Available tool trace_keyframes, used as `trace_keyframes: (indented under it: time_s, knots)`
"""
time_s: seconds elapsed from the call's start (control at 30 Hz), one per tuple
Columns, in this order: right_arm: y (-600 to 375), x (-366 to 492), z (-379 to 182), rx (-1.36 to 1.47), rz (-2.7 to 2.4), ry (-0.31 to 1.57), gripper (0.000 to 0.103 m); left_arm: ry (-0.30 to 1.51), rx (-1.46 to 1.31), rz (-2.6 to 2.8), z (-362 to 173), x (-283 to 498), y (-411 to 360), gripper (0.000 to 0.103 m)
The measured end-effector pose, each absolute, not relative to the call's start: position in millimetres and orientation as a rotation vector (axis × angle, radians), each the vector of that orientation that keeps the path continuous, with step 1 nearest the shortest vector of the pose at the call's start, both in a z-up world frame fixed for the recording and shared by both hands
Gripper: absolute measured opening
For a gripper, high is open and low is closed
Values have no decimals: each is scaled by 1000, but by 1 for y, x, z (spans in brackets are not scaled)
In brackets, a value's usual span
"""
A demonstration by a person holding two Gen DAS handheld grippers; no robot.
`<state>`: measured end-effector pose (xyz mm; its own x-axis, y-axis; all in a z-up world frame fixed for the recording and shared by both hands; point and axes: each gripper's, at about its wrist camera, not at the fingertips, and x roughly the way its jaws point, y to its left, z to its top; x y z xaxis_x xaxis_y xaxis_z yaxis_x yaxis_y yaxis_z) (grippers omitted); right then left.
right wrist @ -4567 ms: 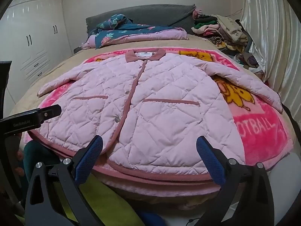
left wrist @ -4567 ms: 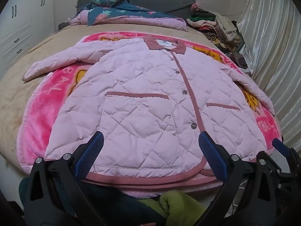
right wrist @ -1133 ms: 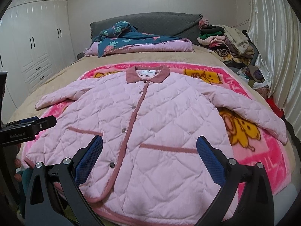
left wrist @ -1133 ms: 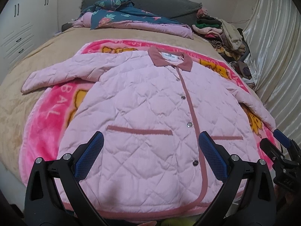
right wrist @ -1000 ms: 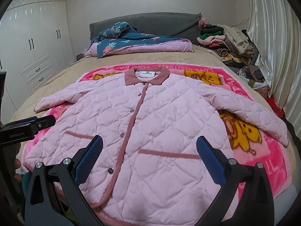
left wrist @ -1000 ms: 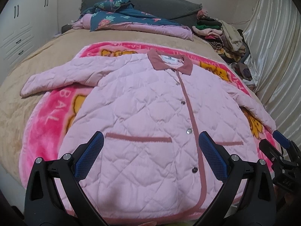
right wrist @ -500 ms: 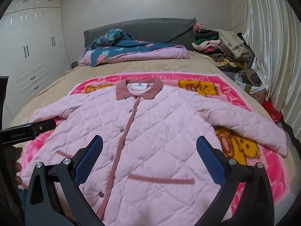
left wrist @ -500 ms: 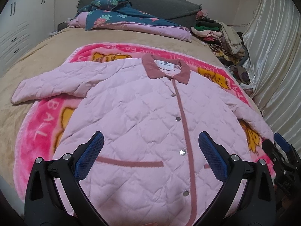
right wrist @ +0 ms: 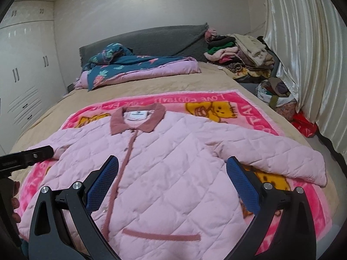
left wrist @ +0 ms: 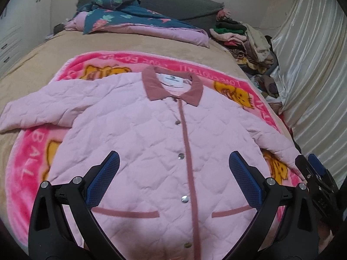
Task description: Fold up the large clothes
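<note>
Both tongs have travelled from hem level up over the chest of the quilted pink jacket (left wrist: 151, 134), which lies flat and buttoned on the pink blanket (right wrist: 256, 110). Left tongs (left wrist: 173, 173) and right tongs (right wrist: 172, 175) hang released, gripping nothing. Folding not begun; sleeves likely next.

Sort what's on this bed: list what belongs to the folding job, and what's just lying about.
Job:
pink quilted jacket, spread flat
left gripper, open
right gripper, open

Lying about:
pink cartoon blanket under the jacket
floral bedding
clothes pile
</note>
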<state>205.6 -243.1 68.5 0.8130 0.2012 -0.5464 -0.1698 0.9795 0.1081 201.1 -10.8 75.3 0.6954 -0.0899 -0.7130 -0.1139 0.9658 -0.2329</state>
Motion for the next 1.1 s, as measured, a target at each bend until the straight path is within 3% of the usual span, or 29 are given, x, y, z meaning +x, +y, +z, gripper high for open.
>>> trace_keyframes:
  time_s: [1.1]
  knots:
    - [-405, 272, 1, 270, -167, 676, 99, 885, -180, 20, 30, 300, -72, 95]
